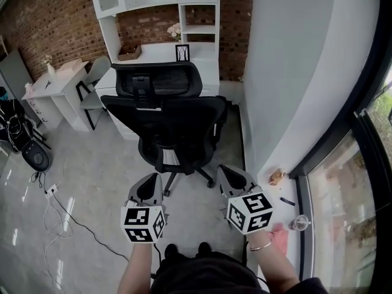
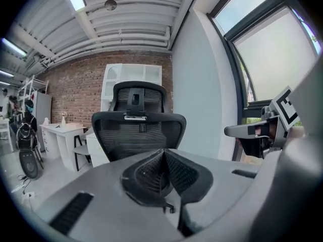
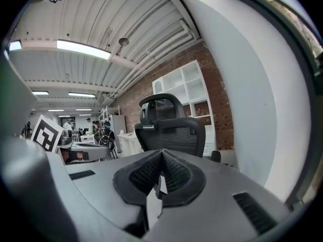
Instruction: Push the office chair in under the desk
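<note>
Brick wall (image 1: 55,23) backs a white desk (image 1: 156,55) with shelves above it. On the grey floor (image 1: 92,164), before the desk's front edge, stands the black chair (image 1: 177,112) with its back turned to the person. Its seat seems to sit out from under the desk, though the backrest hides that. Left gripper (image 1: 149,185) and right gripper (image 1: 231,176) hang side by side, short of the backrest, each with jaws pressed together on nothing.
</note>
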Demonstrator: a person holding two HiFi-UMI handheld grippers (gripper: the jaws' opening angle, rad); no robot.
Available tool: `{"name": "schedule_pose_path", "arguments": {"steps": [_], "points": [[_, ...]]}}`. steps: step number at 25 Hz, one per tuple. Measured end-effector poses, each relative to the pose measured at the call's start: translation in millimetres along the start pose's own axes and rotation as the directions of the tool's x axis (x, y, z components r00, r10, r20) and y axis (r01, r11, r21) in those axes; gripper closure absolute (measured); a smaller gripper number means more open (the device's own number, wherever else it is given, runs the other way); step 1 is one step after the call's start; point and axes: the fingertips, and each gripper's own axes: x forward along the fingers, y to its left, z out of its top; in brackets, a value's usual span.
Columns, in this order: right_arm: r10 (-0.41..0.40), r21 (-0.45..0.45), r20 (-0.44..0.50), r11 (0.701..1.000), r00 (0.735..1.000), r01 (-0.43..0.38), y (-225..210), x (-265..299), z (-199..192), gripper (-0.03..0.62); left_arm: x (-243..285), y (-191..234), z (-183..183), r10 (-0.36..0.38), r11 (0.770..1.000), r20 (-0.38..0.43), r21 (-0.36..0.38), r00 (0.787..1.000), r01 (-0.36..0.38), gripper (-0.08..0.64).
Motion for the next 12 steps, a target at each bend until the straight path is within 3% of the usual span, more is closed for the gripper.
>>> {"name": "schedule_pose_path", "arguments": {"steps": [12], "points": [[0.061, -0.022, -0.027, 0.998, 0.998, -0.062, 13.8, 4.1, -9.9, 0.588, -5.9, 10.8, -5.5, 0.038, 0.998, -0.002, -0.044, 0.999, -0.038, 0.551]]}}
